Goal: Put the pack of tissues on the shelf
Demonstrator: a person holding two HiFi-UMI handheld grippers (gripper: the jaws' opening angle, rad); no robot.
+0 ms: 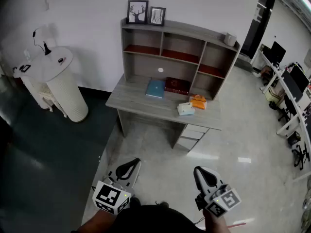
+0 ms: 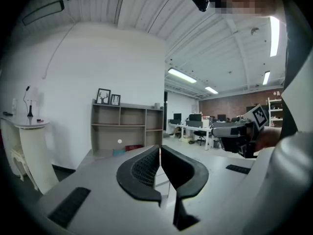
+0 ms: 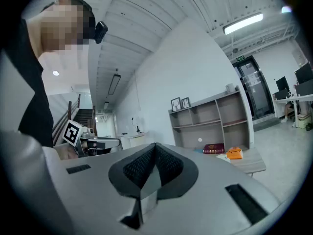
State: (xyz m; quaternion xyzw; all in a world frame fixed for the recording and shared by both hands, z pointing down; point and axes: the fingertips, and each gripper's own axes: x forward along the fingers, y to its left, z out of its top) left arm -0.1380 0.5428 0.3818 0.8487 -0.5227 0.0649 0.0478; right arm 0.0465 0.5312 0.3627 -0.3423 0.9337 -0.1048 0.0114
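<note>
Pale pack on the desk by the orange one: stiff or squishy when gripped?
The pale pack is small beside the red book, so probably light. It lies flat on the desk, so unlikely to roll. Softness can't be judged from here.

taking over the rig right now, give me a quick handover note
Grippers: left gripper and right gripper are both shut and empty, held out side by side, well short of the desk.
Things: a pale pack and an orange pack lie close together on the desk top, right of the red book, below the shelf. I can't tell for sure which is the tissues.
Done: nothing yet; neither pack is grasped or shelved.
Left: walk up, open the fingers, grip the tissue pack, set it on the shelf.
</note>
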